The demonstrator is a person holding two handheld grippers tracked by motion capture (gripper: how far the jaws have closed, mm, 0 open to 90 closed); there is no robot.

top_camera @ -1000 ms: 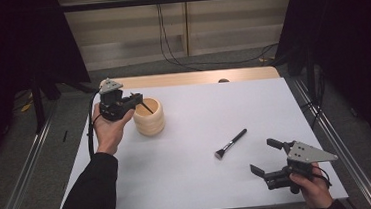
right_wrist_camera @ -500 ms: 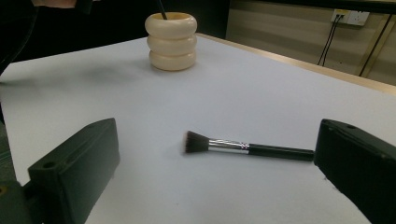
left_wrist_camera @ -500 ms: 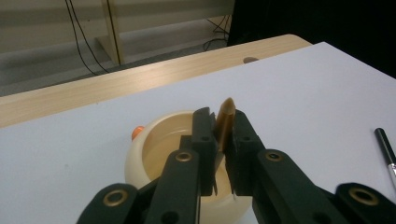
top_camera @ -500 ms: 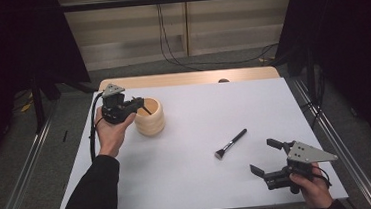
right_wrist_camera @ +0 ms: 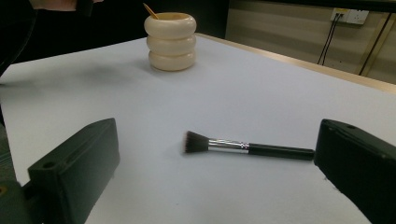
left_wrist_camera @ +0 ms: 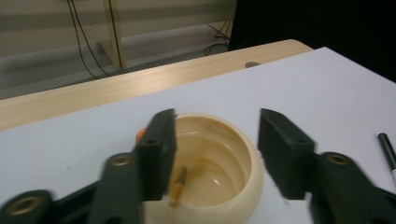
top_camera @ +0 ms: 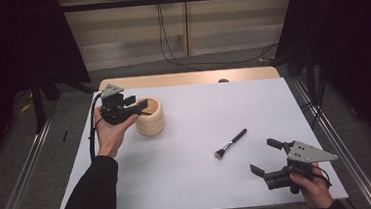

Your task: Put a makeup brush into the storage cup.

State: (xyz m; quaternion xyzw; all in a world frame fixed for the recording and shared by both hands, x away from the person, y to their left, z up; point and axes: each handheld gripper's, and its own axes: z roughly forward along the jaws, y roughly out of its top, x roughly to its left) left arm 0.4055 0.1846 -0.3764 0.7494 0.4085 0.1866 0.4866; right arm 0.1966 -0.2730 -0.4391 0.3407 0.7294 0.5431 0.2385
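Left tool [top_camera: 136,107] hovers over the mouth of the cream ribbed pot [top_camera: 150,117]; its jaws have just been opening and stand part-way apart with nothing between them. A thin stick with an orange tip [left_wrist_camera: 178,186] leans inside the pot, seen past the jaws in the left gripper view. Right tool [top_camera: 268,158] is near the right front corner of the tabletop [top_camera: 200,183], jaws wide and empty, aimed at the makeup brush [top_camera: 231,144].

Largest to smallest:
- Tabletop: white, flat, smooth.
- Pot: near the left rear, upright. Looks rigid and fairly heavy for its size; probably stable, but a knock on the rim could slide it.
- Brush: lies flat near the middle-right, well apart from the pot, bristles [right_wrist_camera: 194,141] toward the person. Judged light, with a stiff slim black handle [right_wrist_camera: 280,151] and soft bristles. The round handle may roll. Best hold: across the handle just behind the metal ferrule [right_wrist_camera: 227,145], never on the bristles.
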